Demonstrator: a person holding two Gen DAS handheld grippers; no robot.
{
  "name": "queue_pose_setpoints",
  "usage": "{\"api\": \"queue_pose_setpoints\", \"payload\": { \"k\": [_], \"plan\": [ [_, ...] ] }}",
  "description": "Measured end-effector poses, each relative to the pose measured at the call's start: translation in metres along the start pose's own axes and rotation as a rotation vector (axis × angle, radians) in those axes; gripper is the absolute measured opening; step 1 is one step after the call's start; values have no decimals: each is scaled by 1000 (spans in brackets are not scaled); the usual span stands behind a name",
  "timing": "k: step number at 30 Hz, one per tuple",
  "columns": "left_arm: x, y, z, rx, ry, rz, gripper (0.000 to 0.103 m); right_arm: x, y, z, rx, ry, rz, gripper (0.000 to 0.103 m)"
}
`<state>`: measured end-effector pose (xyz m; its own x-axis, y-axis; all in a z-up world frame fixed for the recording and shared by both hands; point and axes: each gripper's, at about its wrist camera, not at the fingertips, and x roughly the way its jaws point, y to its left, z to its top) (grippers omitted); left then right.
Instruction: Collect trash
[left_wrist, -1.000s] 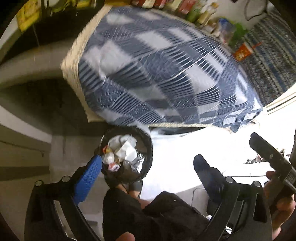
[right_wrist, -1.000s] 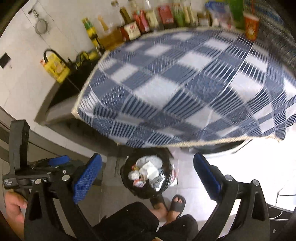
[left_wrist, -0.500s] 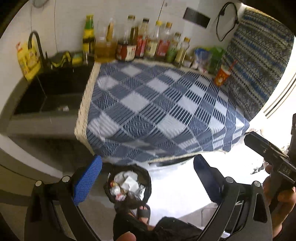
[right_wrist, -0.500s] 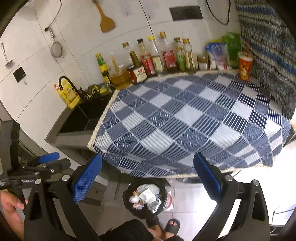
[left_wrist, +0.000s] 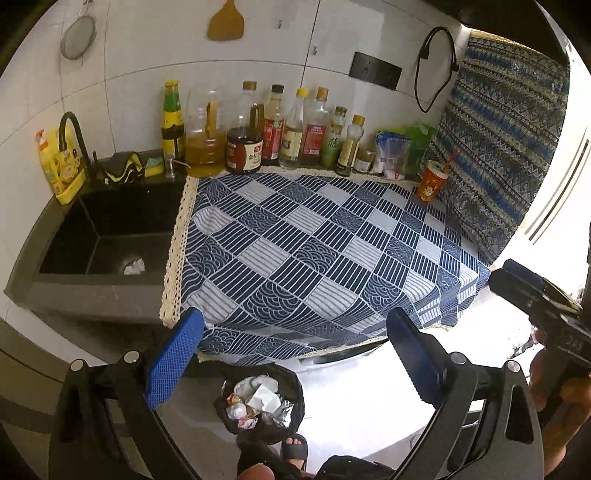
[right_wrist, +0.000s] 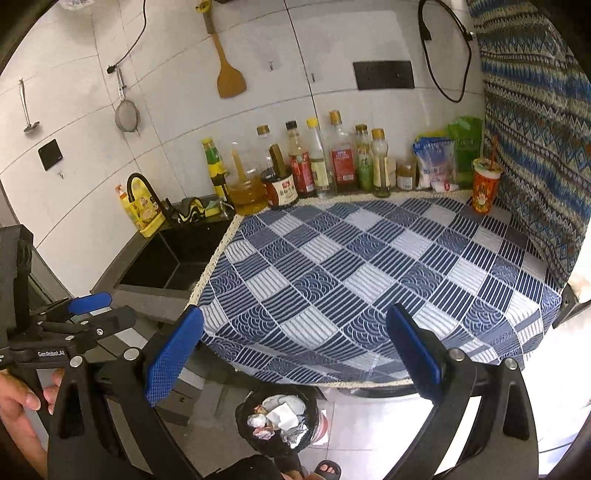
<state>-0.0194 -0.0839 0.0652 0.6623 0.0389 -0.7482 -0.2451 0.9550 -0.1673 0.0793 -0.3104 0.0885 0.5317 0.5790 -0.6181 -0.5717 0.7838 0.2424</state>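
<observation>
A black-lined trash bin stands on the floor below the counter, holding crumpled paper, foil and wrappers; it also shows in the right wrist view. My left gripper is open and empty, held above the bin near the counter's front edge. My right gripper is open and empty, also above the bin. An orange paper cup with a straw stands at the counter's back right, also in the right wrist view. A crumpled white scrap lies in the sink.
A blue checked cloth covers the counter. Several sauce bottles and bags line the back wall. A black sink with a faucet is at left. A patterned cloth hangs at right. My sandalled foot is beside the bin.
Both grippers have risen and tilted up from the bin; the counter, bottles and wall have come into view. Both stay open and empty.
</observation>
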Motion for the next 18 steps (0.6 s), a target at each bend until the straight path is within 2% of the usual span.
{"api": "queue_pose_setpoints", "payload": {
  "k": [12, 18],
  "plan": [
    [0, 2, 6, -10, -15, 6, 96, 0, -11, 11, 1, 0, -21, 98],
    [-2, 2, 6, -3, -18, 13, 96, -4, -3, 11, -35, -10, -29, 98]
  ]
}}
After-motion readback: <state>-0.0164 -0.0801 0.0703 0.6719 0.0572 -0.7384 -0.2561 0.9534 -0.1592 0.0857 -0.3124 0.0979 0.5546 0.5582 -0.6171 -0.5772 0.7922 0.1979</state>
